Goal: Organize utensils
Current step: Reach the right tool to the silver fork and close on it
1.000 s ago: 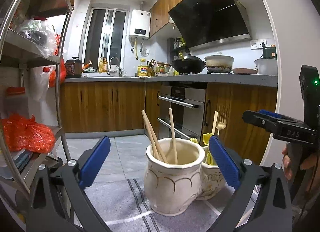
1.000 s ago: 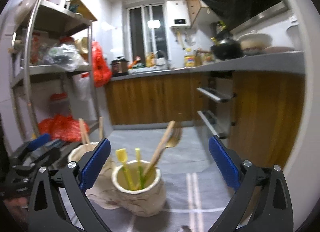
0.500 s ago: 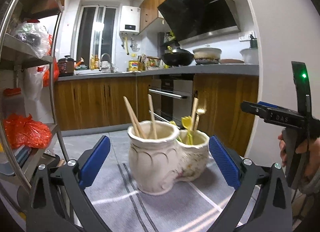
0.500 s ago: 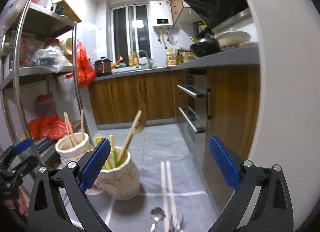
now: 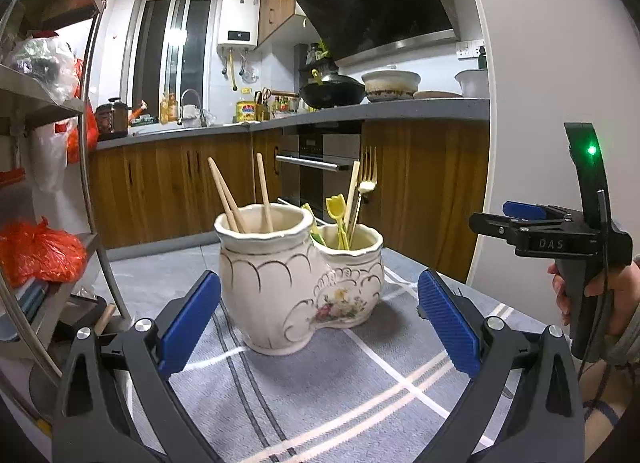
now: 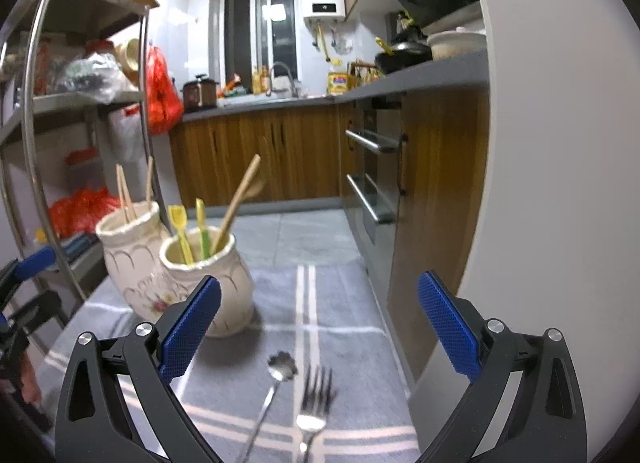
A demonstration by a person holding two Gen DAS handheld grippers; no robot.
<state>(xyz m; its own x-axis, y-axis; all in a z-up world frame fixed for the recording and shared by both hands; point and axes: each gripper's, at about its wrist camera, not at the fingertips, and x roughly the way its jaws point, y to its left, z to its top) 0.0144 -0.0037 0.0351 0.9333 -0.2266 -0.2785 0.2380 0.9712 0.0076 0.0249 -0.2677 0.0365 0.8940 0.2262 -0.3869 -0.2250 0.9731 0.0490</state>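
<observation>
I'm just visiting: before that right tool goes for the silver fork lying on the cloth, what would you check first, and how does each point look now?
1. Right tool open: ok.
2. Right tool empty: ok.
3. Silver fork lying loose on the cloth: ok.
4. Fork apart from the silver spoon: ok, though close.
5. Room in the smaller pot: cannot tell.
6. Left tool open and clear of the fork: ok.

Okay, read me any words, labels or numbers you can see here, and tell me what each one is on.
"DAS": on the black body of the right hand-held gripper, seen from the left wrist view.
Yellow oil bottle label on the counter: too small to read.
Water heater display: too blurred to read.
</observation>
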